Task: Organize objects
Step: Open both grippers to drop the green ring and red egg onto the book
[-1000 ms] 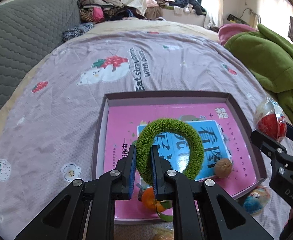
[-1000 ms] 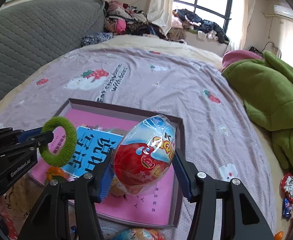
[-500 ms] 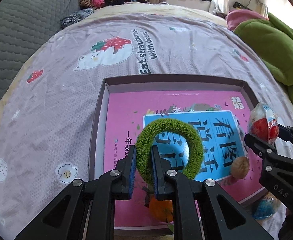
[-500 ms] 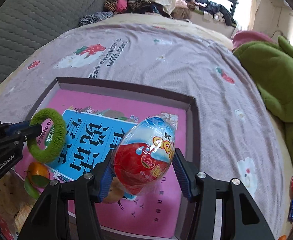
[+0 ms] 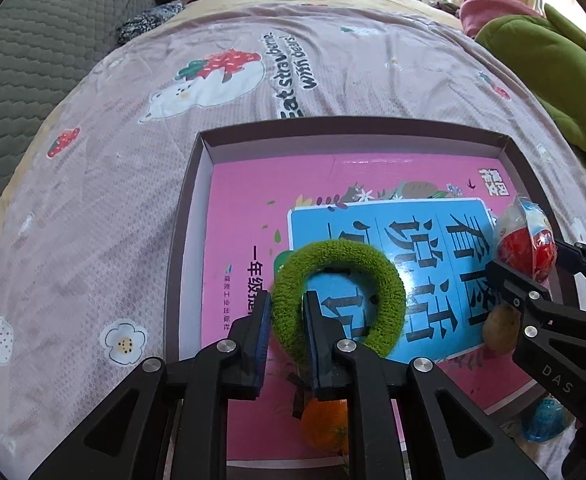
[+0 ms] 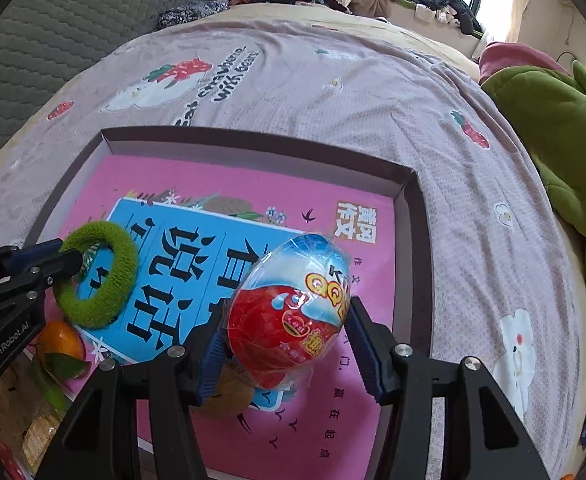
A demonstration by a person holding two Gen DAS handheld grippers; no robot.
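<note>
Both grippers have moved forward over the box: left gripper clamps the green ring, right gripper grips the egg; orange and walnut lie inside.

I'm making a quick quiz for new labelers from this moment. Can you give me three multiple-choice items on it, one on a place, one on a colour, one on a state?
1. Where is the orange fruit?
A. in the box, near its close edge
B. on the green blanket
C. in the right tool

2. What colour is the fuzzy ring?
A. red
B. green
C. blue

3. What is the state of the right tool?
A. open and bare
B. shut on the ring
C. shut on the wrapped egg

Answers:
1 A, it lies on the pink book inside the box, below the left tool.
2 B, its pile is green in both views.
3 C, the wrapped egg sits between its fingers.
</note>
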